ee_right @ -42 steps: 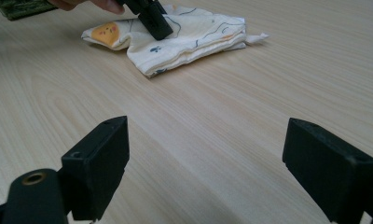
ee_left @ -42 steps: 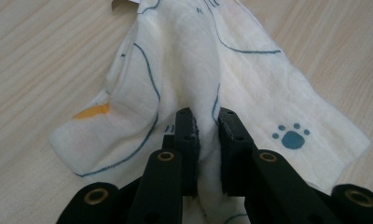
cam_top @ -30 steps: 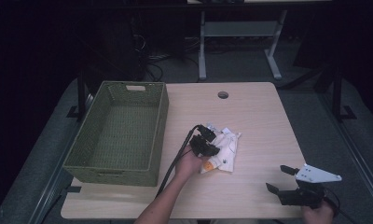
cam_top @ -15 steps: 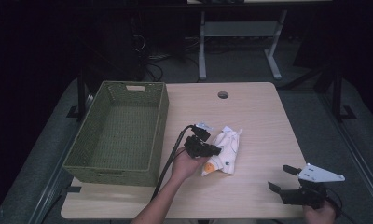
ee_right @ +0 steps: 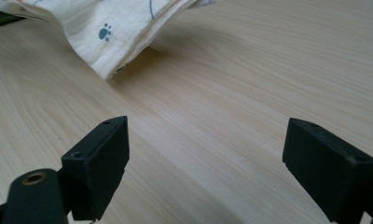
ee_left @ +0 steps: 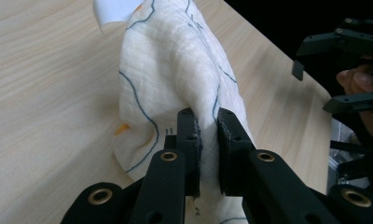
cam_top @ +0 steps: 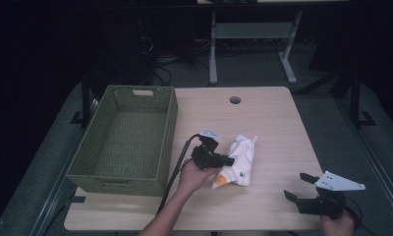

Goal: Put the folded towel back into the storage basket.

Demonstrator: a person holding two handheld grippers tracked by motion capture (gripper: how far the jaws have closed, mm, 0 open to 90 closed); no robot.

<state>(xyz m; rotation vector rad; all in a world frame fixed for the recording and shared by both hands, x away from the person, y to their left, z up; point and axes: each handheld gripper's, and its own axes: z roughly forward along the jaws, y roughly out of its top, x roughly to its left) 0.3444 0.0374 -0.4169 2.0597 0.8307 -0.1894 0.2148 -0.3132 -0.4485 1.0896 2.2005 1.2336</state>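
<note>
On the surface (cam_top: 273, 118), the basket (cam_top: 126, 142) sits left of the cloth (cam_top: 238, 160); my right gripper (cam_top: 302, 189) lies right, nearer me.

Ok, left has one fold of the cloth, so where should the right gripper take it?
Probably the loose folded corner with the paw print facing the open right gripper: it lifts off the table, so one jaw could slide under, low from the cloth's right.

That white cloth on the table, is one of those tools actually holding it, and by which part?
Yes. The left tool is shut on the white cloth, pinching a raised fold at the end nearest it. The right tool is open over bare table, holding nothing.
</note>
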